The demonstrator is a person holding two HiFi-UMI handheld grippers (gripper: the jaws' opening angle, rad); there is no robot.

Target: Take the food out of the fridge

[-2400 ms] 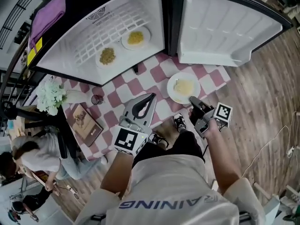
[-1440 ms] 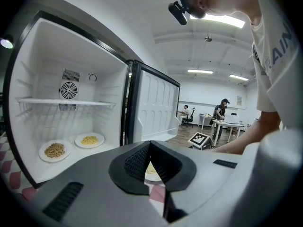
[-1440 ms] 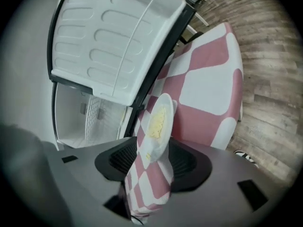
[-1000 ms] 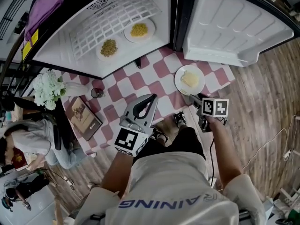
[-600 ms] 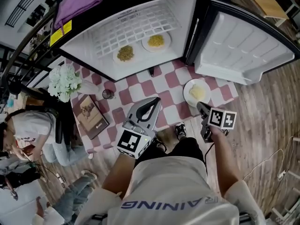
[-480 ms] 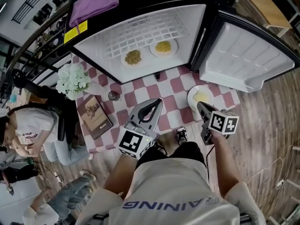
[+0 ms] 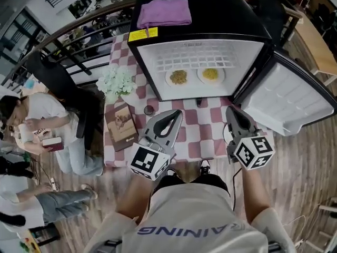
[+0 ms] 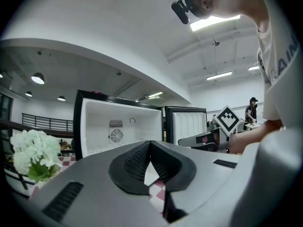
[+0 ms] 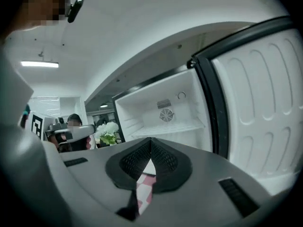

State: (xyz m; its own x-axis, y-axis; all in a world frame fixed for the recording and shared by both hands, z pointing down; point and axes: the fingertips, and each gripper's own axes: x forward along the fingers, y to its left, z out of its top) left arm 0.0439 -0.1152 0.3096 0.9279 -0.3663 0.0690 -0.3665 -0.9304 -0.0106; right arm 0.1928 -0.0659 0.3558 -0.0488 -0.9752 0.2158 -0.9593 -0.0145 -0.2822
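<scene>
Right gripper [image 7: 233, 111] lifted away, fingers [image 9: 134, 161] closed (seemingly empty).

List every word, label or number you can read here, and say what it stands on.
"AINING": on the person's white shirt, upside down in the head view, its start cut off.
Yellow label on the fridge top: print too small to read.
Book cover: print too small to read.

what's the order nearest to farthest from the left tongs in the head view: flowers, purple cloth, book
1. book, just left of the left tongs
2. flowers, farther back on the left
3. purple cloth, on top of the fridge
</scene>
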